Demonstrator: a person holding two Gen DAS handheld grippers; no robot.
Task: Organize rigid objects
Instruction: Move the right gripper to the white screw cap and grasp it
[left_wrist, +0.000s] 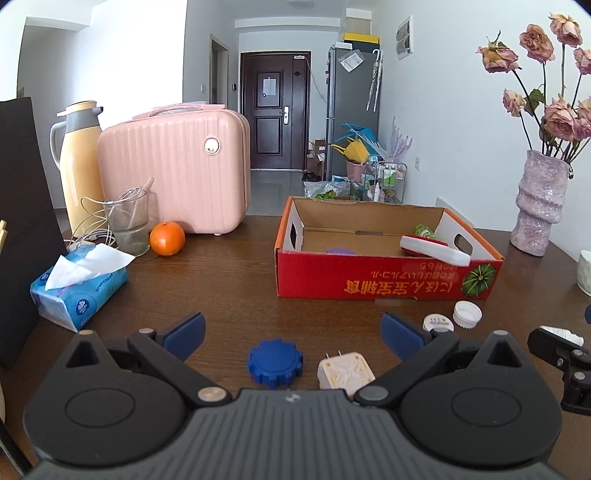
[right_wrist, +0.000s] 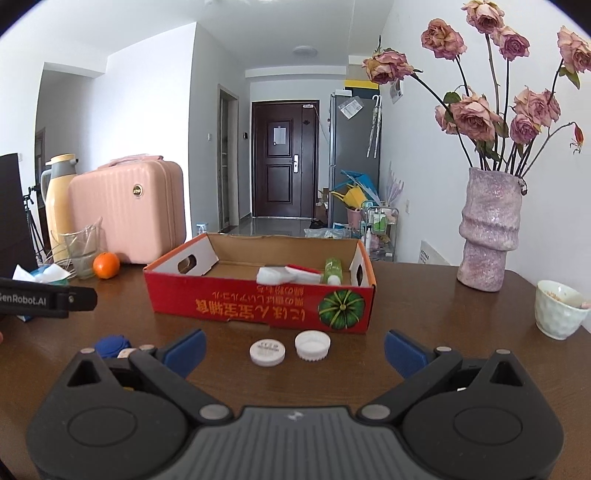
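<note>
A dark wooden tabletop (left_wrist: 229, 280) carries everything. Far left stands a pink suitcase (left_wrist: 177, 170) with a yellow thermos (left_wrist: 77, 166) beside it on the left; near them sit a glass (left_wrist: 127, 221) with white cables, an orange (left_wrist: 167, 239) and a blue tissue pack (left_wrist: 79, 291). At the far right is a purple vase (right_wrist: 487, 232) of dried roses, with a white cup (right_wrist: 557, 308) nearer on the right.

The red cardboard box (right_wrist: 258, 306) lies open at the centre. Inside it, toward the right end, rest a white-and-red object (right_wrist: 291, 275) and a green bottle (right_wrist: 331, 271); from the left wrist a purple item (left_wrist: 340, 251) peeks over the near wall.

The left gripper (left_wrist: 293, 330) hovers low with its jaws spread wide and empty. Between them, close to the camera, lie a blue gear-shaped cap (left_wrist: 275, 363) and a white plug adapter (left_wrist: 345, 371), side by side but apart.

The right gripper (right_wrist: 295, 349) also has its jaws wide apart, holding nothing. Between them, just in front of the box's near wall, sit a small round white container (right_wrist: 266, 352) on the left and a white ribbed bottle cap (right_wrist: 312, 345) on the right, close together.
</note>
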